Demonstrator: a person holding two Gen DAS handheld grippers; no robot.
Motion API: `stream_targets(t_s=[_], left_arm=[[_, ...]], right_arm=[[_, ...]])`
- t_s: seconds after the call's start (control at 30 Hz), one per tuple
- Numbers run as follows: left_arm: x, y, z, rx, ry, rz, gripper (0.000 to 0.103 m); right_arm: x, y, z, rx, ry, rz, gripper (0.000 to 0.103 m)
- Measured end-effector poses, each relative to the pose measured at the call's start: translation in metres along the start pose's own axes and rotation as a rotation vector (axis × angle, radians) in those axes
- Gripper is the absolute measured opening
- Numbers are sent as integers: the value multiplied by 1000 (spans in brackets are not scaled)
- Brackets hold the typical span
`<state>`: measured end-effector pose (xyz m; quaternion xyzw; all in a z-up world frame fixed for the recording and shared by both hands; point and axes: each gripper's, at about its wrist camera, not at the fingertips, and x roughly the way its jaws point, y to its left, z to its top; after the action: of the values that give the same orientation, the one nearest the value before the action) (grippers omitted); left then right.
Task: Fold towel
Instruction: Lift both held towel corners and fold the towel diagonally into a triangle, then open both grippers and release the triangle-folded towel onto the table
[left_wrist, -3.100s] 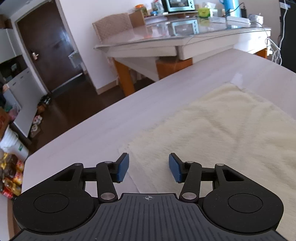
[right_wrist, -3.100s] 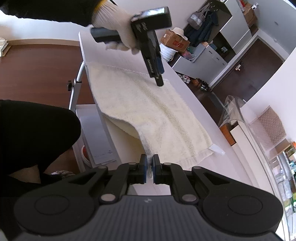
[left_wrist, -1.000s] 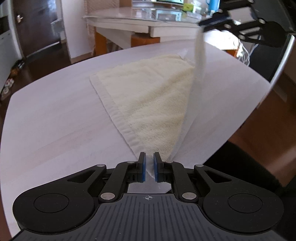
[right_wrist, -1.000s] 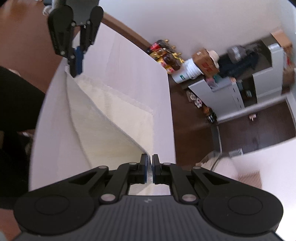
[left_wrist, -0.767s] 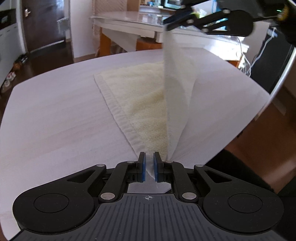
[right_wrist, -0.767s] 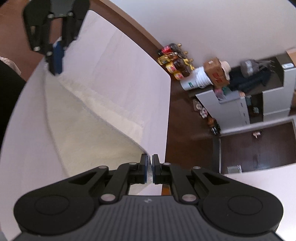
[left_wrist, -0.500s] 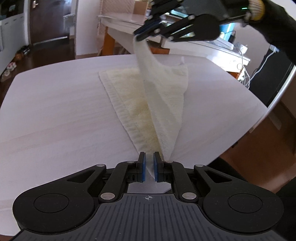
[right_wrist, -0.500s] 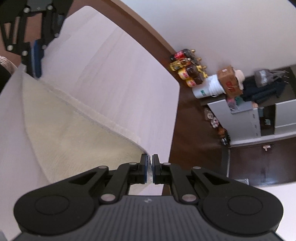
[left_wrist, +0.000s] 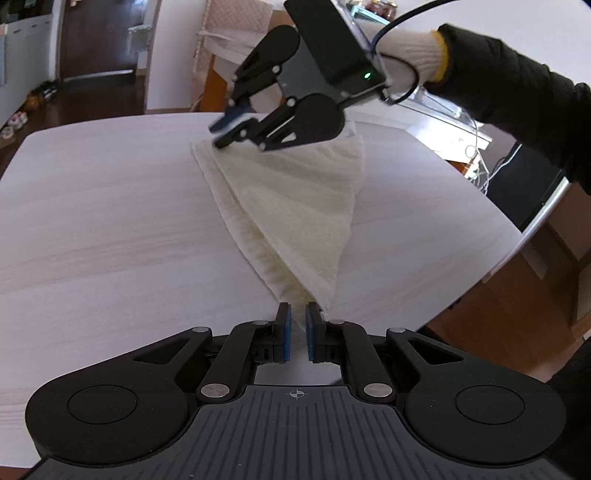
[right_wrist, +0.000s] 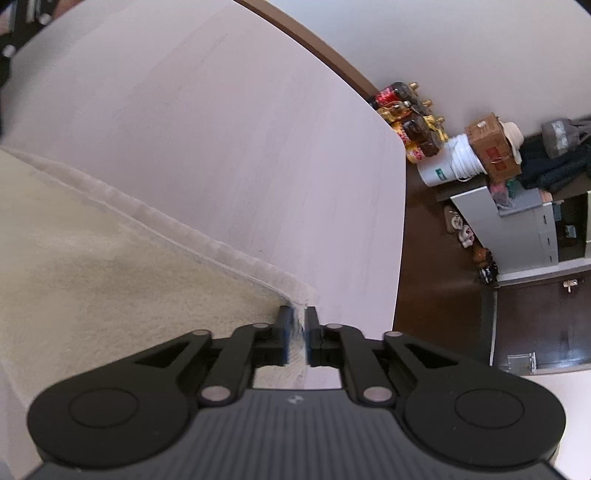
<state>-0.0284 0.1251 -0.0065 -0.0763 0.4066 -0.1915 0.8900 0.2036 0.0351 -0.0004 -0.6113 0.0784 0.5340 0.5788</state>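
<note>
A cream towel (left_wrist: 295, 206) lies folded over itself on the pale wooden table (left_wrist: 110, 221). My left gripper (left_wrist: 297, 334) is shut on the towel's near corner, just above the table. My right gripper (left_wrist: 231, 131) shows in the left wrist view at the towel's far end, shut on the other corner and held low over the lower layer's far edge. In the right wrist view the right gripper (right_wrist: 299, 334) pinches the towel's (right_wrist: 92, 266) hem, with the layer beneath showing along the edge.
The table's rounded right edge (left_wrist: 517, 240) drops to the brown floor. A second table (left_wrist: 236, 51) and chair stand behind. Bottles (right_wrist: 410, 118), a white bucket (right_wrist: 450, 162) and a cardboard box (right_wrist: 493, 147) sit on the floor beyond the table's far side.
My right gripper has carried its corner across the towel and down toward the far left edge. The lifted half now drapes over the lower half. My left gripper stayed put.
</note>
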Motion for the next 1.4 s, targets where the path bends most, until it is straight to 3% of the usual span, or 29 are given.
stream_targets(t_s=[0.17, 0.47, 0.6, 0.7, 0.77, 0.93, 1.17, 1.4], left_arm=[[2, -4, 2, 13, 8, -1, 9], [-2, -12, -1, 44, 42, -16, 11], [-6, -12, 2, 65, 43, 4, 19], [-18, -3, 9, 93, 20, 58, 21], [-25, 3, 16, 117, 6, 91, 23], [-32, 15, 29, 152, -17, 166, 24], [-33, 22, 41, 164, -46, 171, 29], [-37, 20, 42, 185, -64, 158, 32]], right_arm=[[1, -14, -3, 86, -30, -81, 35], [5, -28, -4, 210, -56, -99, 33], [-37, -36, -14, 347, -89, -94, 34], [-82, -25, -21, 512, -146, -36, 34], [-119, -3, -25, 628, -208, 35, 34], [-168, 49, -20, 775, -296, 134, 34], [-182, 107, 7, 696, -224, 48, 34], [-162, 110, 30, 716, -177, -5, 38]])
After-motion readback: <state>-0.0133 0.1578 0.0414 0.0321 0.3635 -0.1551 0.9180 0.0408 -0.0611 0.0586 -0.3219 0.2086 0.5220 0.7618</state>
